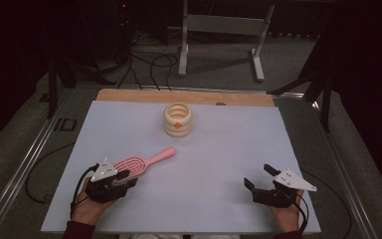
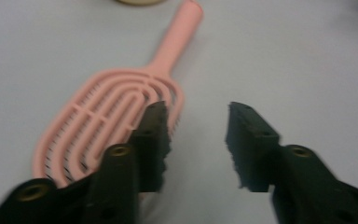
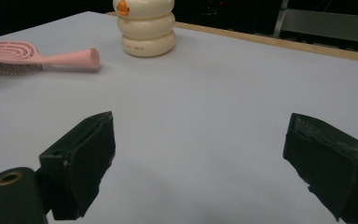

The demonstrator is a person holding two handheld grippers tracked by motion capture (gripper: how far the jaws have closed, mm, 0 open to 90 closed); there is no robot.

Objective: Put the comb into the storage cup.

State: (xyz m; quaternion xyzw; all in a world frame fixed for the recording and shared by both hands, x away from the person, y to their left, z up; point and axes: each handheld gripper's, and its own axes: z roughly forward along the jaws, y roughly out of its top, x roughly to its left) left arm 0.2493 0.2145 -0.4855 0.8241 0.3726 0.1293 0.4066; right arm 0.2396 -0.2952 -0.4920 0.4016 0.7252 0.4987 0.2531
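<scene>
**Jaws at the pink brush, part-way in**

Fingers of the left gripper [image 2: 196, 142] stand with a moderate gap, bare table surface showing between them. In the left gripper view one black pad [image 2: 153, 140] lies over the edge of the pink plastic vented hairbrush [image 2: 107, 116], on the rim of its slotted oval head; whether it presses on the plastic or only sits just above it cannot be told. The other pad is clear of the brush, with nothing against it. Nothing is pinched.

The hairbrush lies flat on the pale grey table sheet [image 1: 219, 164], toward the near left corner, its head under the left gripper [image 1: 124, 177] and its round handle pointing away toward the middle of the sheet.

The right gripper [image 1: 259, 175] is near the right end of the near edge, its jaws spread wide and holding nothing, well apart from the brush.

A cream ribbed ring-stack holder with an orange mark [image 1: 178, 119] stands upright near the middle of the far edge, apart from the brush handle.
</scene>
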